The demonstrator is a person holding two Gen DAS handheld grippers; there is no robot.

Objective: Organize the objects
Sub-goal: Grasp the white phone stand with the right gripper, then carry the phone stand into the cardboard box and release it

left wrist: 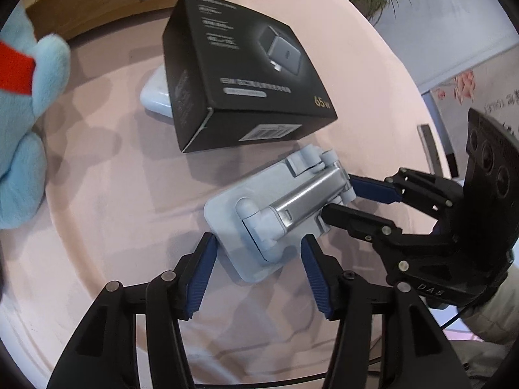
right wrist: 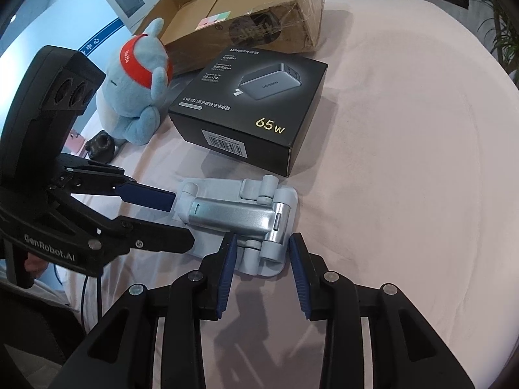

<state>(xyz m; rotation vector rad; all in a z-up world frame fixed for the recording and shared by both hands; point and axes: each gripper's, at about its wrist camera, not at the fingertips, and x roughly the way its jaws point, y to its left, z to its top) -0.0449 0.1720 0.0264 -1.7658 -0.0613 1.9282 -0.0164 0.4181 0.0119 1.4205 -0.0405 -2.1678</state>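
Observation:
A folded pale-blue phone stand (left wrist: 259, 227) with a silver arm lies flat on the pink tablecloth. In the left wrist view my left gripper (left wrist: 258, 238) straddles its base plate, with the blue pads (left wrist: 201, 275) against the plate's two edges. The right gripper (left wrist: 339, 197) comes in from the right and clasps the stand's hinge end. The right wrist view shows the same stand (right wrist: 233, 214). There my right gripper (right wrist: 262, 236) is closed round the hinge knuckle, while the left gripper (right wrist: 181, 218) pinches the far end of the base.
A black charger box (right wrist: 259, 103) sits just behind the stand, with a white item (left wrist: 155, 94) behind it. A blue plush toy (right wrist: 136, 90), an open cardboard box (right wrist: 233, 9) and a small black object (right wrist: 100, 146) are at the back left. Bare cloth (right wrist: 405, 162) lies to the right.

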